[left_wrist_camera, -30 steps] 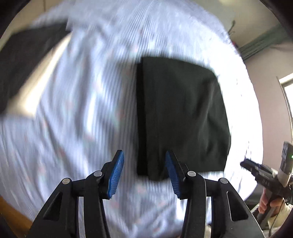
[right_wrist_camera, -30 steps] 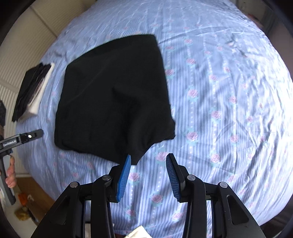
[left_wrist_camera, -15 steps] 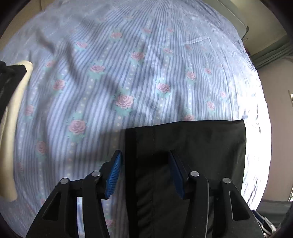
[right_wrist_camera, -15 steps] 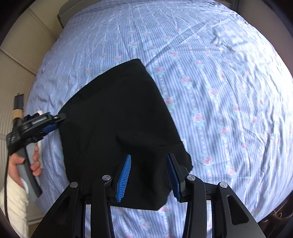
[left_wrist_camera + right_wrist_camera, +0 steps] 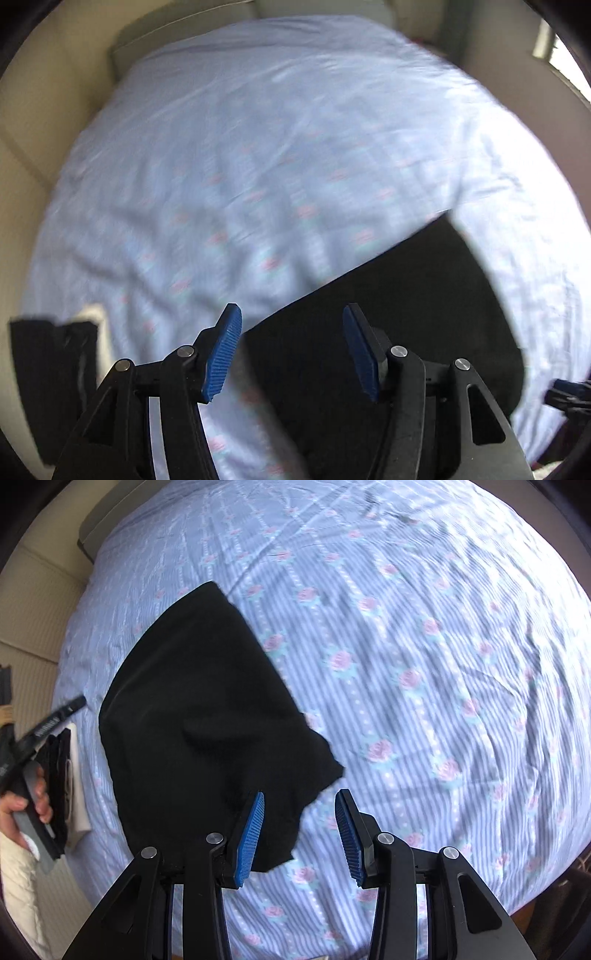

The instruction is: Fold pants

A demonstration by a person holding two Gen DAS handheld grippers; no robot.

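Observation:
The folded black pants (image 5: 207, 731) lie flat on the flowered blue-striped bed sheet (image 5: 424, 664). My right gripper (image 5: 300, 834) hovers over their near right corner, open, with that corner under the gap and not pinched. In the blurred left wrist view the pants (image 5: 399, 314) fill the lower right. My left gripper (image 5: 291, 350) hangs above their left edge with its jaws opening, and the pads press on nothing. The left gripper (image 5: 48, 727) also shows in the right wrist view, held by a hand (image 5: 22, 805) beside the pants' left side.
A stack of dark folded clothes on a pale cloth (image 5: 62, 794) sits at the bed's left edge and shows again as the dark stack (image 5: 44, 373). Beige wall panels (image 5: 33, 602) border the bed. The right gripper's tip (image 5: 569, 397) peeks in at the far right.
The left gripper has swung off the pants toward the bed's left edge and its jaws have widened. The right view has rolled, and the pants' corner now lies under the right fingers.

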